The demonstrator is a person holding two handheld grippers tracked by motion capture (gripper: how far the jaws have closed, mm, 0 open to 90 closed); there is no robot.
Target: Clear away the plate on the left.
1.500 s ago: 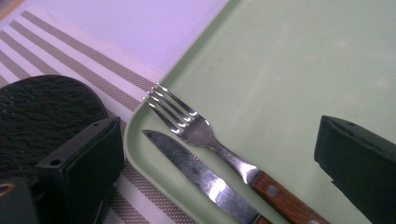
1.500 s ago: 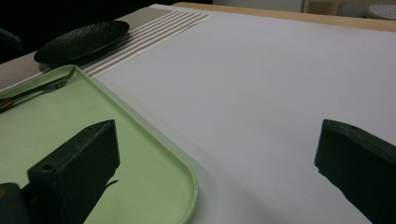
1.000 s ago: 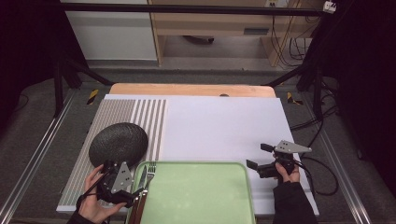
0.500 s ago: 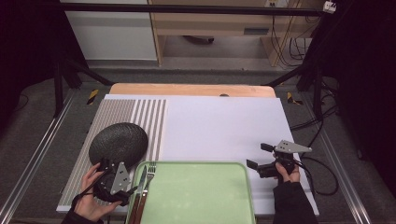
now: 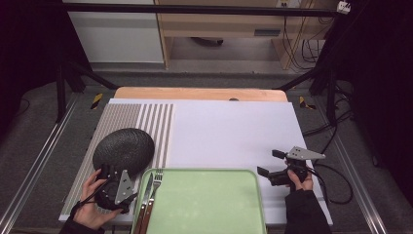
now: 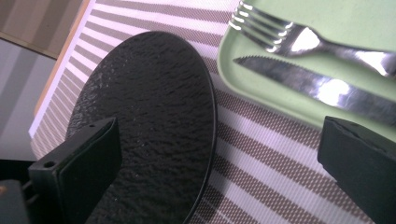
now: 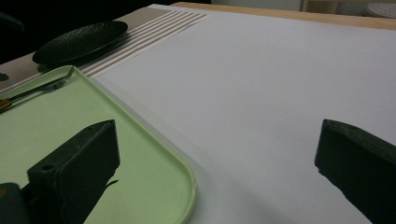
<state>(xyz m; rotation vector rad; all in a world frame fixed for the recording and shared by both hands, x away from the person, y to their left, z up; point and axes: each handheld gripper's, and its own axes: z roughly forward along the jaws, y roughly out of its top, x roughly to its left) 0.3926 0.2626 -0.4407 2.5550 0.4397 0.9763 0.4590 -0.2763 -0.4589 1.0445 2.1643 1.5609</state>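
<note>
Nearest the person, the left hand-held gripper (image 5: 108,181) sits at the near left of the tabletop (image 5: 234,131), jaws spread wide and empty, just short of the black plate (image 5: 123,150) and beside the green tray (image 5: 204,202), where a fork (image 5: 154,187) and knife (image 5: 145,195) lie side by side along the tray's left edge. The right hand-held gripper (image 5: 270,163) hovers off the tray's right corner, jaws wide apart over the bare white mat (image 5: 234,131). Farther out, the plate rests flat on the striped placemat (image 5: 117,119), touching neither hand-held gripper.
</note>
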